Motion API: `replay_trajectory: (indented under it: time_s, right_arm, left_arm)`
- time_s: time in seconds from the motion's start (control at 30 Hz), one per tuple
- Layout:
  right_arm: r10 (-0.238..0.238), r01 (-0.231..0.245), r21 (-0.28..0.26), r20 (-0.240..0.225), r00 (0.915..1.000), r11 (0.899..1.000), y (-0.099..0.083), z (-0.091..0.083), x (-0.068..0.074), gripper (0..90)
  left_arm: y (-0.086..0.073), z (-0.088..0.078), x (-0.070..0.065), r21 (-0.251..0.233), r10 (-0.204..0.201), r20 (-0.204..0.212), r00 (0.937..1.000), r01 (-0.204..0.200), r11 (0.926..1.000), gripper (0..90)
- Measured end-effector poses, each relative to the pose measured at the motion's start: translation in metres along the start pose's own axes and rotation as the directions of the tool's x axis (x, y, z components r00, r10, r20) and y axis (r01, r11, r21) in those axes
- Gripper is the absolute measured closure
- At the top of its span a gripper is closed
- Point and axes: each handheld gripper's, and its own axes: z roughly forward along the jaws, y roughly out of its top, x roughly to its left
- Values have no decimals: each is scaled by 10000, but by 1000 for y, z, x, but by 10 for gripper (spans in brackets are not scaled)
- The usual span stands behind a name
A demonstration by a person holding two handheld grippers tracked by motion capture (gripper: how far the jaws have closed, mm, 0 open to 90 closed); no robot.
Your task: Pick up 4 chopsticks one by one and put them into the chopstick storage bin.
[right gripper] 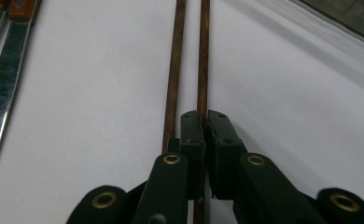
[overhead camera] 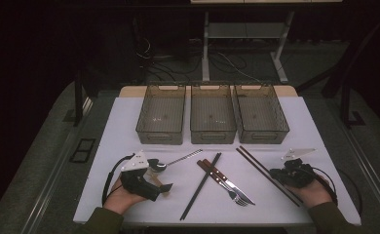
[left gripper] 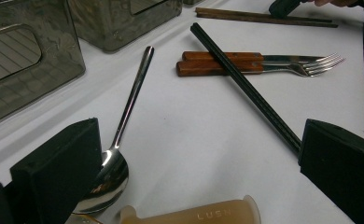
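Right gripper pinching one brown chopstick at near end, jaws squeezed tight on it. Twin stick lying just beside, on white table. Left gripper waiting wide open, holding nothing, spoon near it. Step: grabbing stick. Next move probably needing gentle lifting, then carrying toward right bin.

Two thin brown chopsticks lie side by side on the white table. They run diagonally at the frame's lower right.
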Motion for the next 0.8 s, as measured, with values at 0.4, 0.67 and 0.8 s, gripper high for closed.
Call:
replay_trajectory:
  time_s: [0.4,0.67,0.8]
  right_arm:
    - [322,-323,-53,-24,9995,9995,-1,0,0,861]
    - [303,-303,-196,-16,9995,9993,0,-5,-6,861]
    - [352,-355,-333,-103,9993,9988,0,-9,-6,861]
  left_arm:
    - [0,0,0,-59,-5,14,10000,5,10000,0]
    - [0,0,1,-49,12,19,10000,-12,10000,0]
    - [0,0,0,-56,12,10,10000,-12,10000,0]
